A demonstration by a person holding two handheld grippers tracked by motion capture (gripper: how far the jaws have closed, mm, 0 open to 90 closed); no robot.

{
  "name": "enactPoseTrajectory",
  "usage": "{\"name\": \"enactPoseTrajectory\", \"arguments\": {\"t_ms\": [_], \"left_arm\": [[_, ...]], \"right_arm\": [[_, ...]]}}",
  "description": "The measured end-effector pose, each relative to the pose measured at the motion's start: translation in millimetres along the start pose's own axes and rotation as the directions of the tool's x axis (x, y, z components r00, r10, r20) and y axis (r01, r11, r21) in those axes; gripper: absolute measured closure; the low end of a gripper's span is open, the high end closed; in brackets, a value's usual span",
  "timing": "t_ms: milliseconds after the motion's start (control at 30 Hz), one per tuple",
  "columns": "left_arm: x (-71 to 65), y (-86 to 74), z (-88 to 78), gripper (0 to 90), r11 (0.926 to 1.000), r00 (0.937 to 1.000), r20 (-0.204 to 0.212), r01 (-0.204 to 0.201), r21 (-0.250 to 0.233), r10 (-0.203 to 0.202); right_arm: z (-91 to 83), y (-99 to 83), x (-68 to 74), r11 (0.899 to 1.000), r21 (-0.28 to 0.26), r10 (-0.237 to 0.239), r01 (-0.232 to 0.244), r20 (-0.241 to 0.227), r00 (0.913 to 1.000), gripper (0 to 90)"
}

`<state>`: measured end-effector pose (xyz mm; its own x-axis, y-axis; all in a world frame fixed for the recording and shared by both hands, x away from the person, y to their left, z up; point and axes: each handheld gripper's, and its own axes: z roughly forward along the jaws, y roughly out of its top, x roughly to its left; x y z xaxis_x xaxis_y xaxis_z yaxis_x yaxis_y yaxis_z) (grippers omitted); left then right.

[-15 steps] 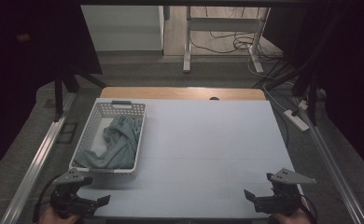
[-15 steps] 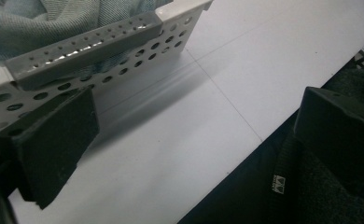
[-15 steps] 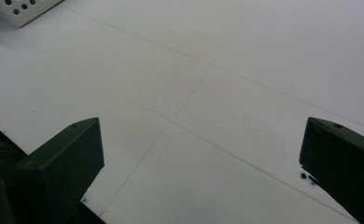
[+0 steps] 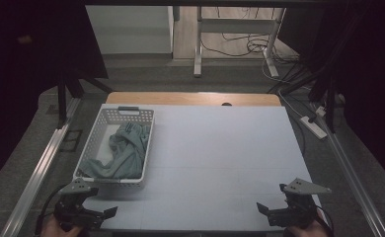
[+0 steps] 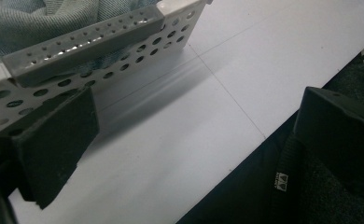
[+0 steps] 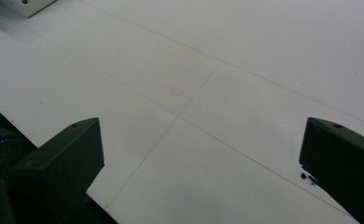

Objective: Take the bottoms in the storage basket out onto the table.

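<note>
The left gripper hangs at the near left corner of the bench, its jaws spread wide with nothing between them; in the left gripper view they frame bare bench surface and the near end wall of the basket. The right gripper sits at the near right corner, jaws equally wide and empty, well apart from everything.

The work in hand looks like getting the grey-green cloth out of the white perforated basket, which stands on the left part of the bench just beyond the left gripper. The cloth lies crumpled inside it, heaped toward the far and right side.

To do this well, the left gripper should rise over the near rim rather than push into it, since the light basket would likely slide. Come down on a raised fold, pinch deep enough to catch several layers, then lift straight up so the cloth clears the walls without dragging the basket along.
</note>
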<state>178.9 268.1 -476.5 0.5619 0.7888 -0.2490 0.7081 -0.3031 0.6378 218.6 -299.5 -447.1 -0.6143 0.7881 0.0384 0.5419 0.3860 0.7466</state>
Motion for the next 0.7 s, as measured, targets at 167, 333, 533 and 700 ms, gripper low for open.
{"name": "enactPoseTrajectory", "arguments": {"t_ms": [167, 333, 533, 700], "left_arm": [[0.3, 0.3, 0.4, 0.0, 1.0, 1.0, -0.003, 0.005, 0.004, -0.005], [-0.3, 0.5, 0.6, 0.0, 1.0, 1.0, -0.007, 0.002, 0.006, -0.002], [-1.5, 1.2, 0.7, 0.0, 0.9999, 0.9999, -0.011, -0.01, 0.005, 0.01], [-0.8, 3.8, -1.5, 0.0, 0.9991, 0.9997, 0.005, -0.025, -0.033, 0.025]], "right_arm": [[0.7, 0.0, 0.2, 1.0, 0.006, -0.005, 0.005, -0.008, 1.0, 0.1], [1.3, 0.3, 0.5, 1.0, 0.015, -0.011, 0.011, -0.009, 0.9999, 0.1], [2.3, 0.6, 1.3, 1.0, 0.024, -0.016, 0.017, -0.009, 0.9998, 0.1], [2.8, 0.7, 1.2, 0.999, 0.029, -0.014, 0.014, -0.01, 0.9999, 0.1]]}}
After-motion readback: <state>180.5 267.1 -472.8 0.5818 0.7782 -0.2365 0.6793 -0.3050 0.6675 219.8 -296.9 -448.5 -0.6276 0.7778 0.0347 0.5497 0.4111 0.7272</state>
